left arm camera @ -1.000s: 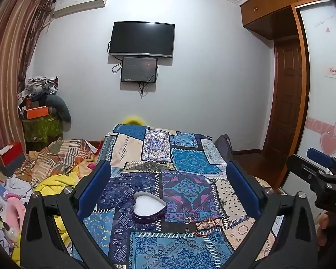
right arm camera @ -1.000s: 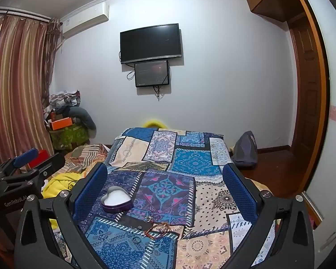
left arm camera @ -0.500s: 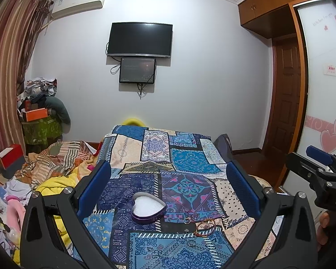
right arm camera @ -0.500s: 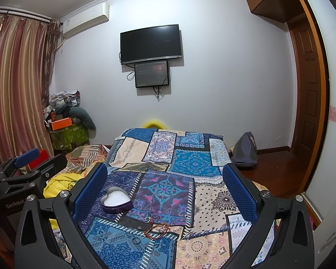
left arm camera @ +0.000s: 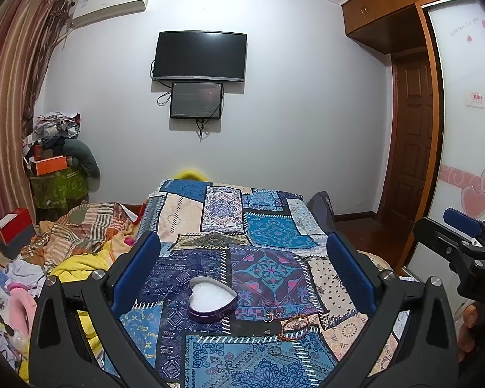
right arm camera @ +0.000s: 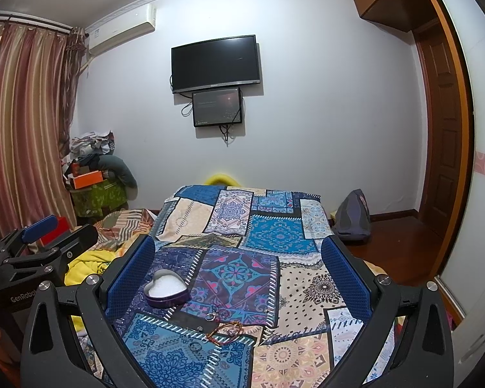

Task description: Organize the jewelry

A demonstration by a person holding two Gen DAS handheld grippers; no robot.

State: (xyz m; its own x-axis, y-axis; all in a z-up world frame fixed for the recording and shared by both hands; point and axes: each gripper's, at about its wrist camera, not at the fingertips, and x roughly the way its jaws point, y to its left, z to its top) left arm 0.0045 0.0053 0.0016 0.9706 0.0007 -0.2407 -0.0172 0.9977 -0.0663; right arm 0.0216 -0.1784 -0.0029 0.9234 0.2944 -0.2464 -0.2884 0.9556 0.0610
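No shift since earlier frames: left gripper point(left arm camera: 242, 274) and right gripper point(right arm camera: 237, 274) both spread, empty; heart tin point(left arm camera: 212, 299) lower centre, unmoved.

A purple heart-shaped tin point(left arm camera: 212, 298) lies open on the bed, white inside. Just beside it lie a red beaded bracelet point(left arm camera: 295, 322) and small rings point(left arm camera: 268, 317).
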